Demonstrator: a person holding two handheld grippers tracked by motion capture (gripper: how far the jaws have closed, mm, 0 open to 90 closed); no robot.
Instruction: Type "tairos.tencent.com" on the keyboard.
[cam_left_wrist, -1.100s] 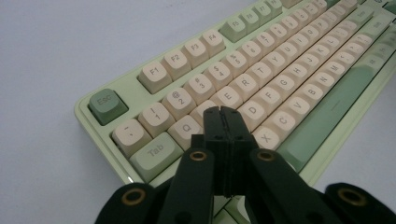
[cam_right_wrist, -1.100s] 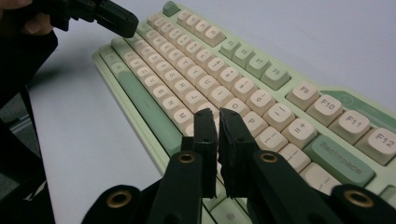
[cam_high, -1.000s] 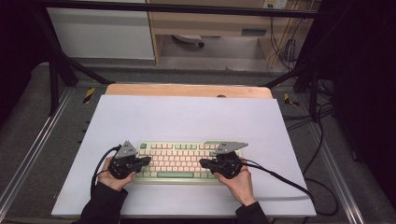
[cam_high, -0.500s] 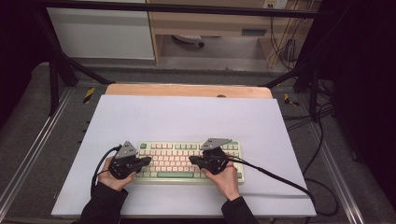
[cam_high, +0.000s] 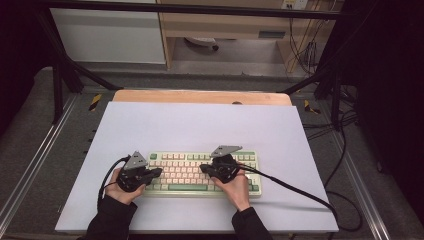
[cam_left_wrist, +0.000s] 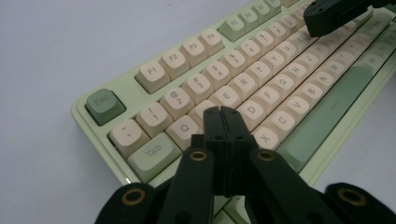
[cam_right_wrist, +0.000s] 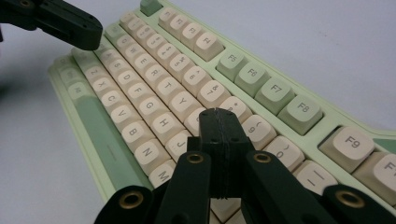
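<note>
Nearest the table's (cam_high: 150, 220) front edge, at six o'clock, both sleeves enter. The left gripper (cam_left_wrist: 223, 114), jaws pressed together and empty, sits over the A and S keys; the right gripper (cam_right_wrist: 219, 116), likewise closed on nothing, sits over the I and K keys. Each trails a black cable (cam_high: 300, 192). The keyboard (cam_high: 175, 172) lies flat at six o'clock on the pale table: green case, cream keys, green function keys. At twelve o'clock lies a wooden board (cam_high: 200, 96).
</note>
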